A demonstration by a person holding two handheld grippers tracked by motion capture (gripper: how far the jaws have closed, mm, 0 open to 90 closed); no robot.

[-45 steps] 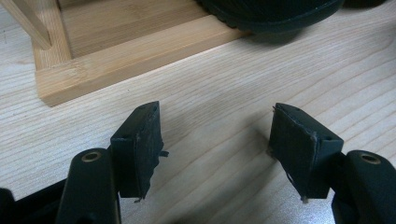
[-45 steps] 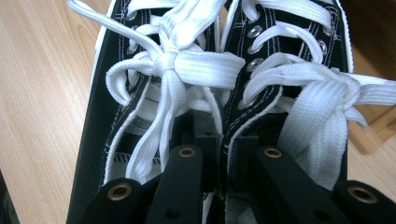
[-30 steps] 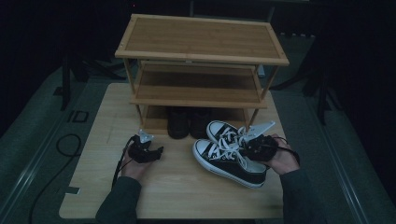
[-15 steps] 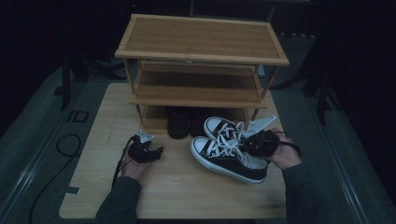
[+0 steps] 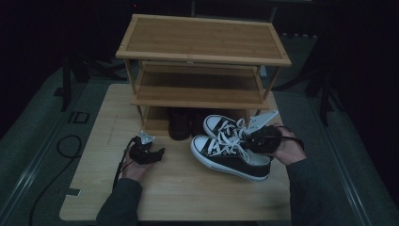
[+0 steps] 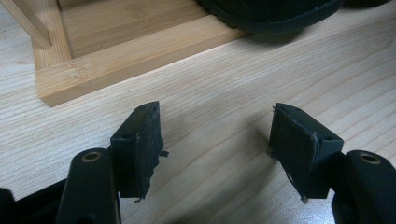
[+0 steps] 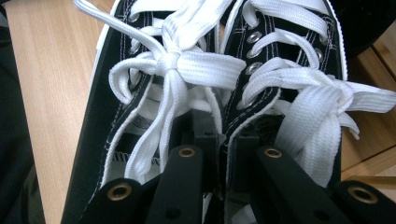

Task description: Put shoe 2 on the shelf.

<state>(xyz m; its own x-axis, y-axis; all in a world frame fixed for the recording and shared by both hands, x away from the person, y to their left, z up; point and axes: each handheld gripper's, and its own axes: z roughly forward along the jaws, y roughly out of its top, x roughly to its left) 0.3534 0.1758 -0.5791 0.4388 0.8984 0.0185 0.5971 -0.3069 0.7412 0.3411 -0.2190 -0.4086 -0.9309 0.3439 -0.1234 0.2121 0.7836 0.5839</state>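
**Pinching paired sneakers beside the rack**

Clamping the inner walls of two black canvas sneakers with white laces [image 5: 230, 150], the right gripper [image 5: 261, 140] sits at their 3 o'clock. Bamboo three-tier shoe rack [image 5: 202, 47] stands at 12 o'clock. Left gripper [image 5: 147, 153], jaws spread, rests over bare light wooden table [image 5: 179, 197].

Looks like a recording studio or a lab set up for tests, not a real home. Dark all around, with only the pale wooden table [image 5: 94, 188] lit. Black stand legs [image 5: 66, 80] and a cable [image 5: 56, 155] on the grey floor [image 5: 28, 141] beside the table. On the table, a small bamboo shoe rack [image 5: 202, 42] with three shelves, and sneakers [image 5: 230, 150] in front of it, arranged like a piece of a hallway. Dark shoes [image 5: 179, 125] on the lowest shelf.
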